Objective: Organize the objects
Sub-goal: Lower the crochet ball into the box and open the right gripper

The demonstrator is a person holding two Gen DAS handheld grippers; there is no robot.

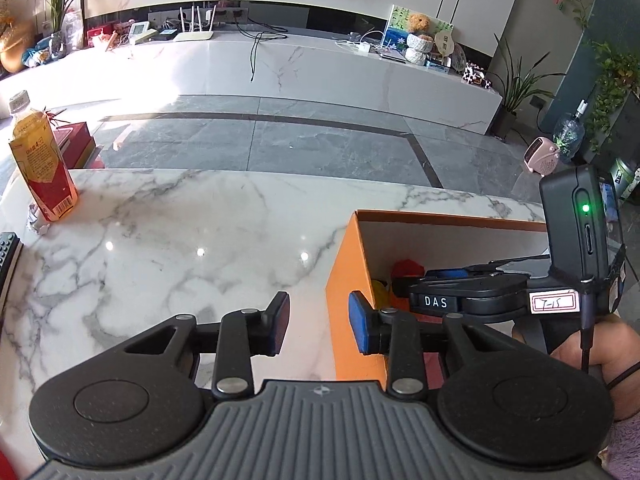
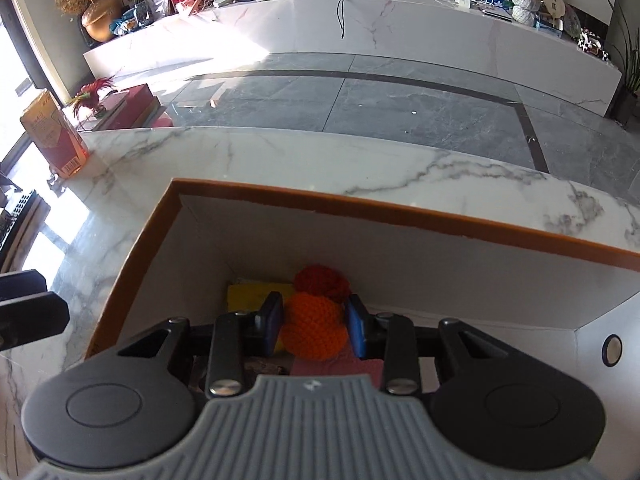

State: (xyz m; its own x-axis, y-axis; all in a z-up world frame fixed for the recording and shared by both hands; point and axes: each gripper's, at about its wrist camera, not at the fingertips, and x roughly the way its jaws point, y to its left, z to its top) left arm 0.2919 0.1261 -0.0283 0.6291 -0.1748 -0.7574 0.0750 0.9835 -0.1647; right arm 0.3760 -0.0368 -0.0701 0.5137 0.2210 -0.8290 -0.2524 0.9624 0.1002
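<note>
An orange cardboard box point(image 2: 400, 210) with a white inside stands on the marble table. My right gripper point(image 2: 314, 322) is down inside the box, with its blue pads against both sides of an orange crocheted ball point(image 2: 314, 330). A red crocheted ball point(image 2: 322, 282) and a yellow item point(image 2: 248, 294) lie behind it, and a pink item point(image 2: 340, 368) lies under it. My left gripper point(image 1: 318, 328) is open and empty, straddling the box's left wall point(image 1: 346, 280) near its front corner. The right gripper's body point(image 1: 472, 296) shows in the left wrist view over the box.
A bottle of orange drink point(image 1: 40, 164) stands at the table's far left, with crumpled paper point(image 1: 38, 222) at its base. A dark remote point(image 1: 8, 256) lies at the left edge. Bare marble table point(image 1: 180, 240) spreads left of the box. The table's far edge drops to a grey floor.
</note>
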